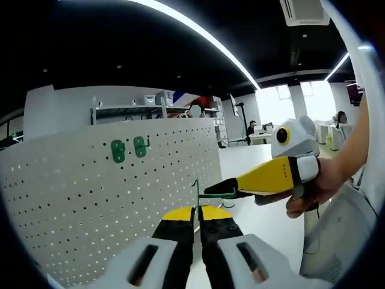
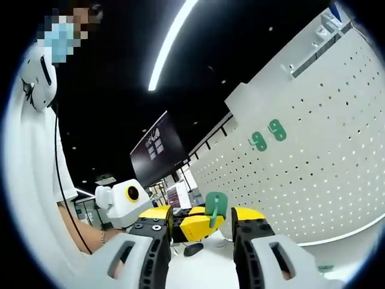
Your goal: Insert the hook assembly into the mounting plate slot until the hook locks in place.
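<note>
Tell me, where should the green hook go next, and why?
Probably carry the green hook toward the white pegboard. The left gripper pinches it away from the board, not in any hole, while two mounted hooks already hang there.
</note>
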`<move>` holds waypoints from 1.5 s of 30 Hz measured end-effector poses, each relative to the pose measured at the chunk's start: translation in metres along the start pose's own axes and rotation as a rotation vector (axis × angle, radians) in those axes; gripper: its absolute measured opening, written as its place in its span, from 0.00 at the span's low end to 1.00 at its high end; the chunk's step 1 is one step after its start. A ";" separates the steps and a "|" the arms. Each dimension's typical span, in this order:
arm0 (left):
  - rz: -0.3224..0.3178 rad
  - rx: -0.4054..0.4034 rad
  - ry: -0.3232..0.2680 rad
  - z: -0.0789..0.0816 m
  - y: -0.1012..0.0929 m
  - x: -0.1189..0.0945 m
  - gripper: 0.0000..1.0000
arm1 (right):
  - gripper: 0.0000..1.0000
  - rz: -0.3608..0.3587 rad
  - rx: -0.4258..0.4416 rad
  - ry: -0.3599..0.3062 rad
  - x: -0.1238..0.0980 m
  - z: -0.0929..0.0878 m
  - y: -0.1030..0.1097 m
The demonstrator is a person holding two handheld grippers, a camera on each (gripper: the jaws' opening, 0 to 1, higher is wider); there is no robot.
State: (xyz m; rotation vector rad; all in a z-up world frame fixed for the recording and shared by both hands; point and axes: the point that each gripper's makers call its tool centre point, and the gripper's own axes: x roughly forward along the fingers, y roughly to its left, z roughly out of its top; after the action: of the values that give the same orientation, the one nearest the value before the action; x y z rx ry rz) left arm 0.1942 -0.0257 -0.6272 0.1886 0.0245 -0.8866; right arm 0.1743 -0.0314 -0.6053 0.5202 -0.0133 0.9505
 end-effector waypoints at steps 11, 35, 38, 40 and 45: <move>-0.002 -0.008 -0.003 0.001 -0.001 0.000 0.02 | 0.23 -0.016 -0.011 0.024 0.005 -0.004 -0.003; 0.008 -0.017 -0.004 0.000 -0.002 0.001 0.02 | 0.07 -0.070 0.055 0.000 0.006 -0.001 -0.014; 0.012 -0.018 -0.005 0.001 -0.002 0.000 0.02 | 0.06 -0.078 0.053 0.006 0.006 -0.003 -0.014; 0.014 -0.018 -0.004 0.001 -0.002 0.000 0.02 | 0.05 -0.079 0.048 0.009 0.007 -0.003 -0.014; 0.018 -0.020 -0.004 0.001 -0.001 0.001 0.02 | 0.04 -0.086 0.035 0.009 0.008 -0.004 -0.014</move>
State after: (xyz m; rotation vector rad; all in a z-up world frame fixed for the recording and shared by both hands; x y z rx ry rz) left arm 0.1934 -0.0271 -0.6268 0.1679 0.0277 -0.8685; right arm 0.1891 -0.0305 -0.6129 0.5450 0.0339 0.8704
